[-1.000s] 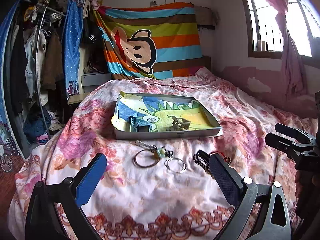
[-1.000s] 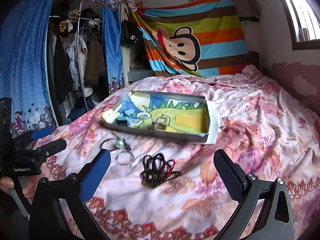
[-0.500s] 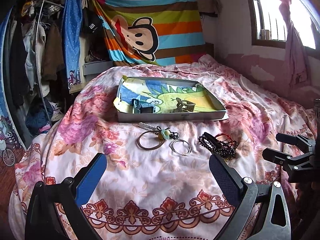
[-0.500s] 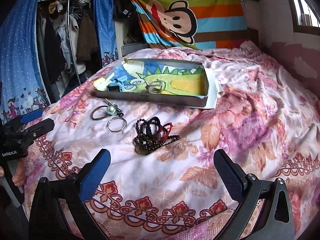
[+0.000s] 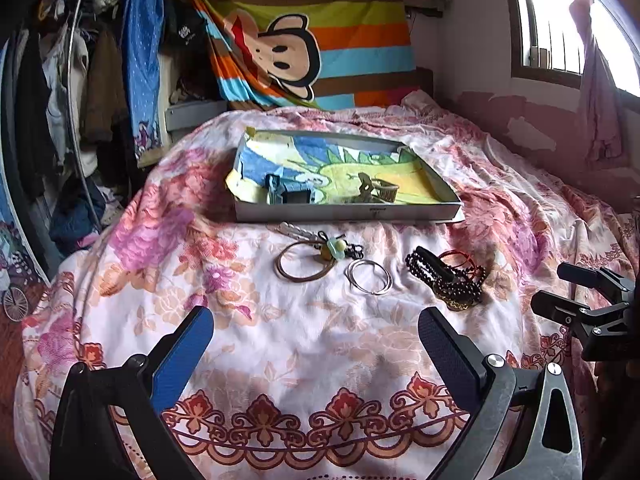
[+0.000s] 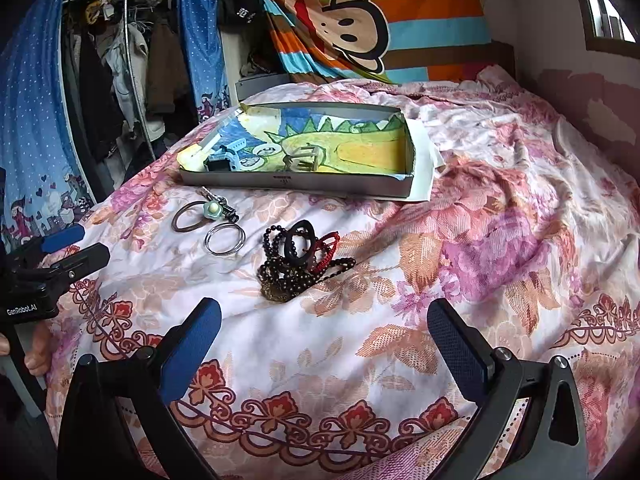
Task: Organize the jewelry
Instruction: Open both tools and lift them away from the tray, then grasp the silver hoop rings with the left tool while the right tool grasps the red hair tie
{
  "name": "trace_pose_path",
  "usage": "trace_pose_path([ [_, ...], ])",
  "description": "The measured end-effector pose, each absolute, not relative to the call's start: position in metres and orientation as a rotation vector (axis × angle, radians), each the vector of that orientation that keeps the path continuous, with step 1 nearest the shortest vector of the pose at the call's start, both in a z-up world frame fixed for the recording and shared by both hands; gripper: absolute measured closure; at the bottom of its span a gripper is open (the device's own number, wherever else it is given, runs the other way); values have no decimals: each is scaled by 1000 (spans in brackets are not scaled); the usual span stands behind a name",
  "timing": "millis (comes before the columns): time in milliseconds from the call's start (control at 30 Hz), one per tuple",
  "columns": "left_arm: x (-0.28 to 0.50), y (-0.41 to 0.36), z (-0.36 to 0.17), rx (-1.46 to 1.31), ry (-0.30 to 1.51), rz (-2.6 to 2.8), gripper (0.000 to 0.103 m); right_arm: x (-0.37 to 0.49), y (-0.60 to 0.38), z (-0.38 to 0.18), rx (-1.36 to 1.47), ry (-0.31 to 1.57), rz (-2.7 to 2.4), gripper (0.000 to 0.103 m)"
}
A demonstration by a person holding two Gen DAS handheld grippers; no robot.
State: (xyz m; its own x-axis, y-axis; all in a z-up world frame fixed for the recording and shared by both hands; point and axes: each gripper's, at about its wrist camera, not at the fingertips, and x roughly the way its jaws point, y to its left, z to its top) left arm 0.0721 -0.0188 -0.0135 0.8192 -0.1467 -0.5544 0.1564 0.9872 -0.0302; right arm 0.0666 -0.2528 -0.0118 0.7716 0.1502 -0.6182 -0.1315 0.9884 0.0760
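- Jewelry loose on bedspread (image 5: pixel 320 344), just in front of tray (image 5: pixel 344 213): bead bracelet pile (image 6: pixel 298 258), silver rings (image 6: pixel 225 240), brown bangle (image 5: pixel 304 266) w/ charm.
- Beads sit dead ahead of your R gripper (image 6: pixel 324 344), up-right of L gripper (image 5: pixel 316 346); R looks nearer.
- Both grippers spread wide, empty.

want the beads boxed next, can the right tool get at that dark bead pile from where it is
Probably yes: the right tool is open, the bead pile lies on bare bedspread just ahead of it, and nothing stands between them.
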Motion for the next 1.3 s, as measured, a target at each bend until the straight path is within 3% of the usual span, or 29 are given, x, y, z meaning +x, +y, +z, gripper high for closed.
trace_pose_path([
  [700,145,-22,-31,-100,791,-319,1,138,-272,-9,27,720,251,2],
  [833,158,-23,-35,-147,819,-364,15,152,-268,-13,33,729,304,3],
  [967,170,-33,-45,-158,874,-421,38,163,-258,-20,10,759,345,24],
  [1300,198,-48,-64,-137,973,-429,55,183,-248,-50,10,864,345,66],
])
